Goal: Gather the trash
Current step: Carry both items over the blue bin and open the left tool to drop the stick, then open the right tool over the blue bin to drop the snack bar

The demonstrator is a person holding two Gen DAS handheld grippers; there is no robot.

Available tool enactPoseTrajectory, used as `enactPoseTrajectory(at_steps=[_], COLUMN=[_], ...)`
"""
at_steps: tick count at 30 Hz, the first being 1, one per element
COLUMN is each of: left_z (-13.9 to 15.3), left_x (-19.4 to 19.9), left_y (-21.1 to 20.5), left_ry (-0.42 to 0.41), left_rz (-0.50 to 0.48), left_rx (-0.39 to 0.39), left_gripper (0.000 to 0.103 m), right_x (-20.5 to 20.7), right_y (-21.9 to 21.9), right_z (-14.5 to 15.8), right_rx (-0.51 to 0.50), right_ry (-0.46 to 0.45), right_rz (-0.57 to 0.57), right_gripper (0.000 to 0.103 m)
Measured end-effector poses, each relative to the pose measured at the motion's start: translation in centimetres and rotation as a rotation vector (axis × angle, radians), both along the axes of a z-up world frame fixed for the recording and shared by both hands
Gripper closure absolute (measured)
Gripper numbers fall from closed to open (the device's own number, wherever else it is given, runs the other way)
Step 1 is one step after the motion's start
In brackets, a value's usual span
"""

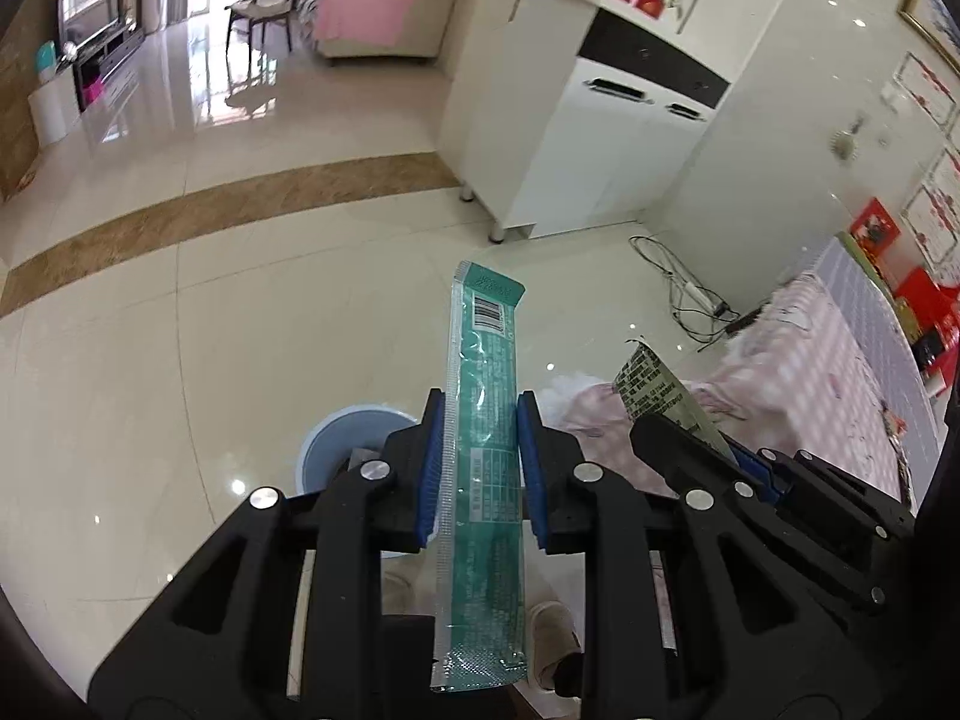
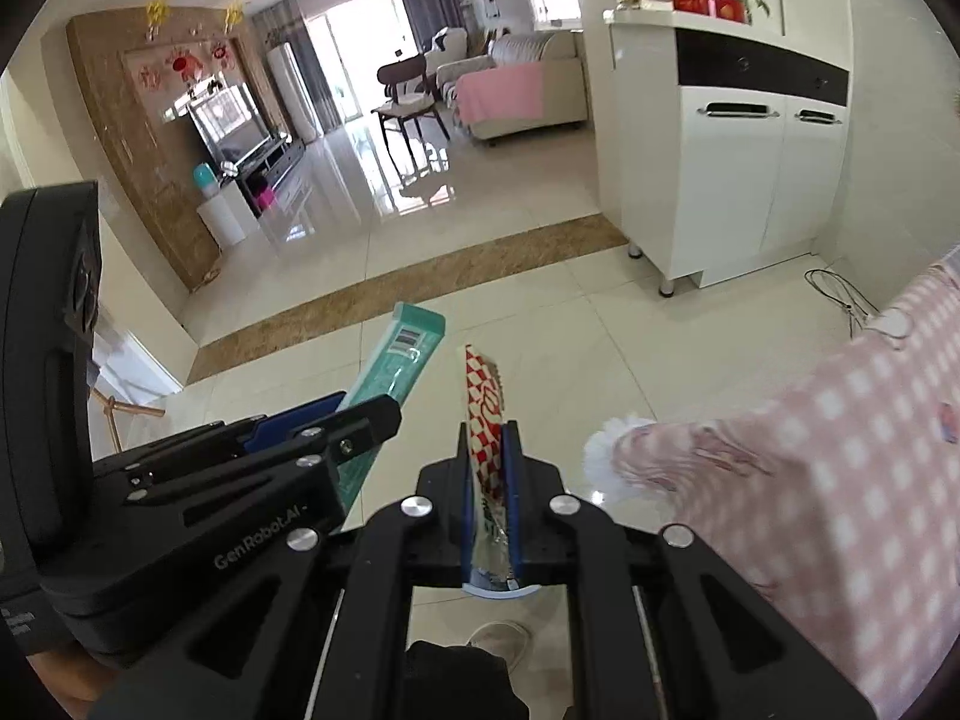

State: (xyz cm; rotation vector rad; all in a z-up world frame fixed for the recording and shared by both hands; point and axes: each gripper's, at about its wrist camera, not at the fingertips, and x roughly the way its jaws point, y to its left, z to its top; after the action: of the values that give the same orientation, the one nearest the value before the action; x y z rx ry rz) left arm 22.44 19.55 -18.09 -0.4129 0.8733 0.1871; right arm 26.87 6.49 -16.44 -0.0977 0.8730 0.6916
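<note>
Broadly, room: an open living space with a sofa (image 2: pixel 528 84) under a pink throw, a dark chair (image 2: pixel 408 93) and a TV wall at the far end.
Floor: glossy cream tiles (image 1: pixel 180 360) crossed by a brown inlaid band (image 2: pixel 420 282); a cable and power strip (image 1: pixel 696 294) lie on it near the wall.
Cabinet: a white cabinet (image 2: pixel 738 180) on short legs, with a dark drawer strip and red boxes and a plant on top.
Desk: at the right, draped in a pink checked cloth (image 2: pixel 840 432) with a white frilled edge.
Bin: a round pale-blue bin (image 1: pixel 354 438) stands on the floor below the left claw; its contents are hidden by the claw.
Left claw (image 1: pixel 480 450): its blue pads are clamped on the long edges of a teal wrapper, held in the air above the floor.
Teal wrapper (image 1: pixel 483 420): a long narrow sachet, long axis running straight out along the fingers, barcode end pointing away toward the cabinet, the other end hanging back past the pads.
Right claw (image 2: pixel 487 480): closed narrow on a red-and-white checked wrapper, just right of the left claw.
Checked wrapper (image 2: pixel 483 414): held edge-on, long axis along the fingers, tip pointing forward and up; its lower end shows silver foil.
</note>
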Motion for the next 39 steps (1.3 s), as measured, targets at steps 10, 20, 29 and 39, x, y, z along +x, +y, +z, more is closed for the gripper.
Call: enactPoseTrajectory(at_steps=[10, 20, 29, 39], left_z=[-2.8, -4.8, -4.2, -3.3], left_x=[1.8, 1.8, 1.4, 0.8], left_y=[2.6, 5.3, 5.8, 7.0], left_ry=[0.060, 0.102, 0.086, 0.065], left_rz=[0.045, 0.130, 0.139, 0.167], left_rx=[-0.046, -0.084, -0.064, -0.038], left_gripper=[0.065, 0.034, 0.034, 0.034], right_x=[1.7, 2.7, 3.0, 3.2], right_y=[2.6, 3.6, 4.7, 5.3], right_z=[-3.1, -5.2, -5.6, -5.1], right_rx=[-0.045, -0.066, -0.059, -0.055], right_ry=[0.036, 0.069, 0.081, 0.058], right_rz=[0.010, 0.011, 0.028, 0.035], right_gripper=[0.094, 0.094, 0.094, 0.094])
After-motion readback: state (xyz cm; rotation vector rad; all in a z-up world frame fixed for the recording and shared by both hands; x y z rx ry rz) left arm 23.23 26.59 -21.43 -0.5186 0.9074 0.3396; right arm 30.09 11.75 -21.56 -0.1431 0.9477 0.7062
